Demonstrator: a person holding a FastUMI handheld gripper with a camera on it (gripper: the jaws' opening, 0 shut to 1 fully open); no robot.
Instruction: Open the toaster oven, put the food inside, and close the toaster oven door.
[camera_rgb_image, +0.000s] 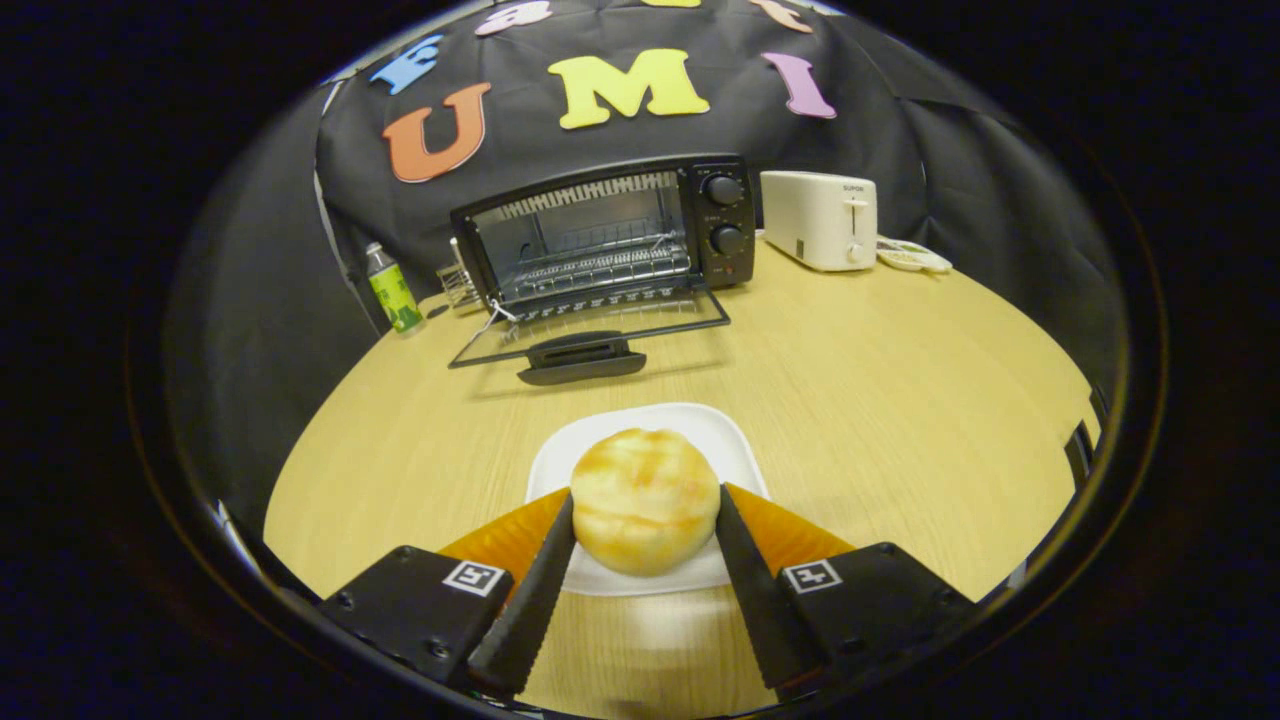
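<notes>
A round golden bun sits over a white square plate on the wooden table. My gripper has one finger against each side of the bun and looks shut on it. I cannot tell whether the bun rests on the plate or hangs just above it. Beyond the plate stands the black toaster oven, its glass door folded down flat onto the table with the handle toward me. A wire rack shows inside the open cavity, with nothing on it.
A white pop-up toaster stands right of the oven, with a small flat white object beside it. A green bottle and a wire holder stand left of the oven. Bare tabletop lies between plate and oven door.
</notes>
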